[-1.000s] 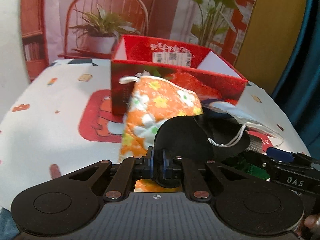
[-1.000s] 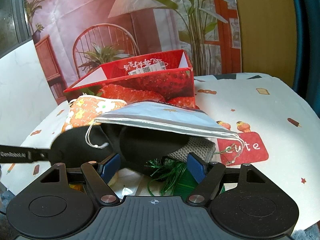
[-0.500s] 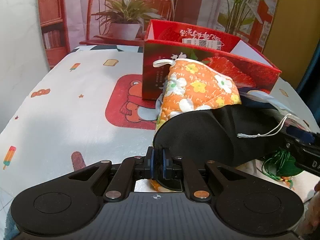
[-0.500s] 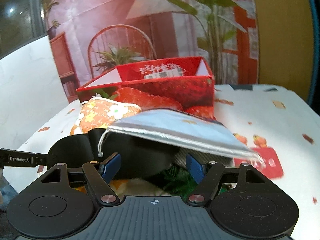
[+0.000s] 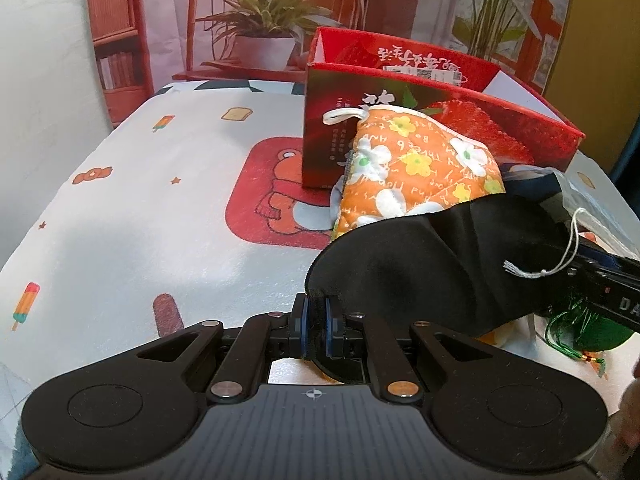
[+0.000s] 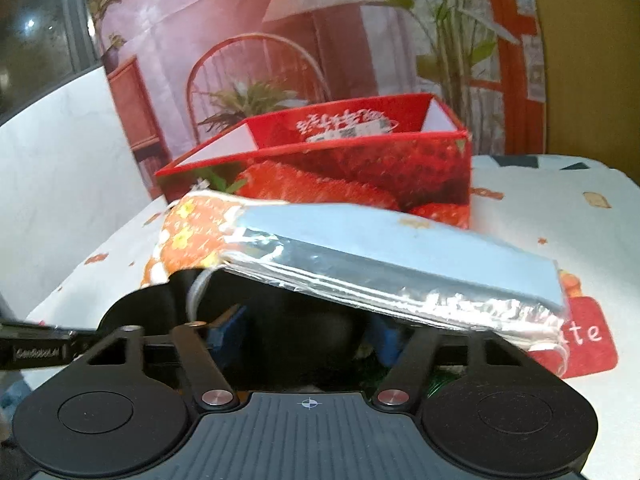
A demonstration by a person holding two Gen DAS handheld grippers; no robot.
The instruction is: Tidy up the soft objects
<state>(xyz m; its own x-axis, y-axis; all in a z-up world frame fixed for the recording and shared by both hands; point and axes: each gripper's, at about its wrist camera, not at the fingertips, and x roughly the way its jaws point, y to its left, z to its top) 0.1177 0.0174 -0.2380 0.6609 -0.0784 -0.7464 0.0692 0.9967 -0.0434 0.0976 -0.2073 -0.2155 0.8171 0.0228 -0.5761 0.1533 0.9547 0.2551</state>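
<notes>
Pinching the edge of the black eye mask (image 5: 432, 264) tight, the left tongs (image 5: 316, 330) hold it just off the surface (image 5: 140, 200) by the red box (image 5: 420, 128), while the right tongs (image 6: 308, 334) are half open and closing around its other end.

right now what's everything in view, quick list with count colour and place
box: 1, red with strawberry print, open top, far side of table
quilted pad: 1, orange with flowers, leaning on the box front
black fabric piece: 1, black, near edge, one end pinched
pouch: 1, light blue and silver, lying over the pile
tassel ornament: 1, green, under the pile
tablecloth: 1, white with cartoon prints
left gripper: fingers shut on the black fabric piece
right gripper: fingers closing around the black fabric piece
</notes>
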